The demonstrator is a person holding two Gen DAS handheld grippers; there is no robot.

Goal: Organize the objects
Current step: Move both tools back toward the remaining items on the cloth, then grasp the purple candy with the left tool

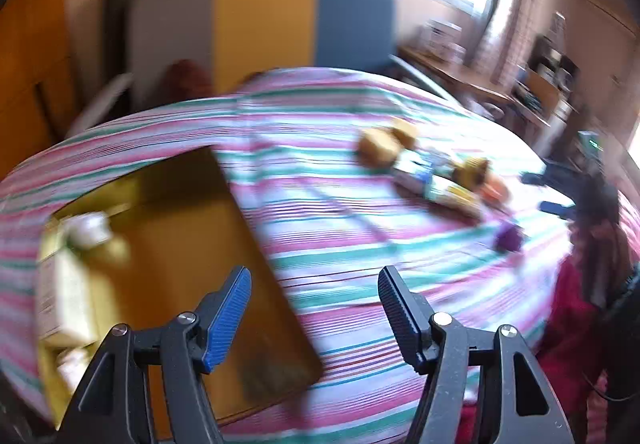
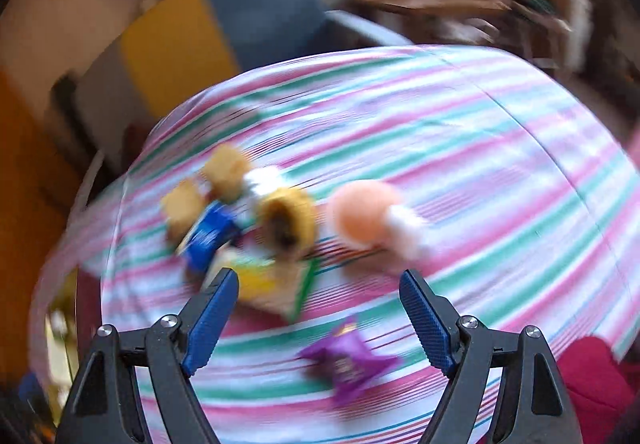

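Observation:
Both views are motion-blurred. My left gripper [image 1: 314,278] is open and empty above the striped bedspread [image 1: 340,244], beside a yellow box [image 1: 180,264] that holds a few pale items. A cluster of objects lies further right on the bed: muffins [image 1: 380,144], packets [image 1: 432,184] and a purple wrapper [image 1: 508,238]. My right gripper [image 2: 318,282] is open and empty just above the same cluster: muffins [image 2: 226,168], a blue packet [image 2: 210,234], a yellow packet [image 2: 260,280], an orange round toy [image 2: 364,212] and the purple wrapper [image 2: 346,362] between and below the fingers.
A headboard with grey, yellow and blue panels [image 1: 264,20] stands behind the bed. A wooden desk with clutter [image 1: 460,64] is at the right under a bright window. A person in red [image 1: 576,304] is at the right edge.

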